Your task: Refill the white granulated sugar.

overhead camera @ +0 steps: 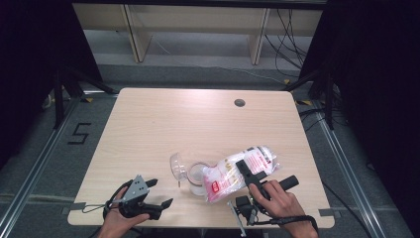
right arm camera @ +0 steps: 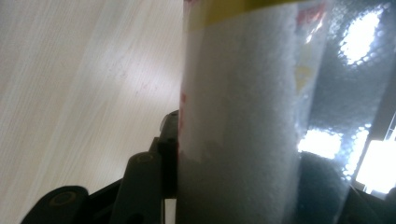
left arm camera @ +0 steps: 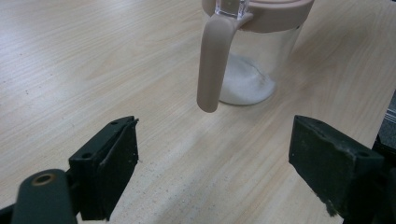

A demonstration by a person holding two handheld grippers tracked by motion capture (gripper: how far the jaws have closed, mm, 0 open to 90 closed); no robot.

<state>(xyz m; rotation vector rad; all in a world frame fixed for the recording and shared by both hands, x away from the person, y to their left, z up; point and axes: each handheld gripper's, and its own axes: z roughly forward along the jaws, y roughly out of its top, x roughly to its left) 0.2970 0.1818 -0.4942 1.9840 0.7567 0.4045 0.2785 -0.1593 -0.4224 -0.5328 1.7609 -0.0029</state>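
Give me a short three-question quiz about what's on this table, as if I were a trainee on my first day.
1. True or false: the left tool grips the beige handle of the clear plastic jar with a beige rim.
2. What does the right tool hold?
A. a glass bottle
B. a clear plastic bag of white grains with red and yellow print
C. a metal spoon
3. Fill in: the jar's bottom holds a little white ____.

Key:
1. False: its jaws stand open and apart from the handle.
2. B: the bag is clamped between the jaws and tilted toward the jar.
3. Powder, or fine grains; which it is cannot be told.
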